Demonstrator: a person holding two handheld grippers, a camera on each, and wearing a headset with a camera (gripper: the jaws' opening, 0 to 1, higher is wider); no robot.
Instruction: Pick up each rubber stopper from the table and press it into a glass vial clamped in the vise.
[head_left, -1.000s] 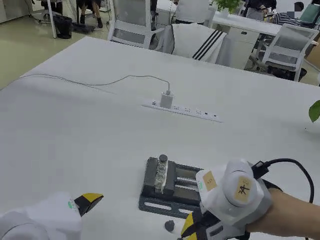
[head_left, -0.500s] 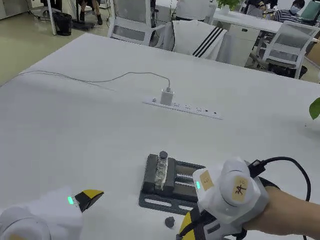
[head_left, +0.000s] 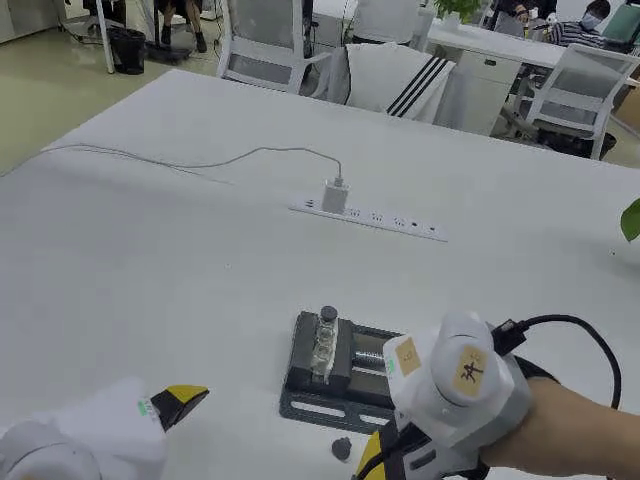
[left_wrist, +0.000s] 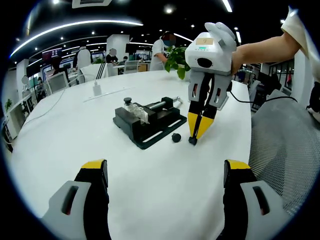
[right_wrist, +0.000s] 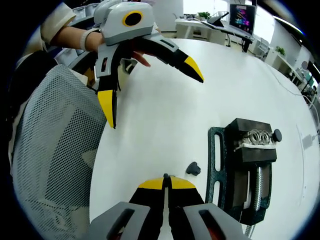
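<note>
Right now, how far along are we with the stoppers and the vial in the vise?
Done, it seems: the glass vial clamped in the vise already carries a dark stopper on top. In hand: nothing I can see; the right gripper is shut beside a loose rubber stopper on the table, the left gripper open and empty. Left: pick up that stopper; whether an open vial awaits it I cannot tell.

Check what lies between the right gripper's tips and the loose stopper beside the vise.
Only bare white table. In the right gripper view the stopper sits just off the tips of the right gripper, apart from them, with a narrow bare strip between.
</note>
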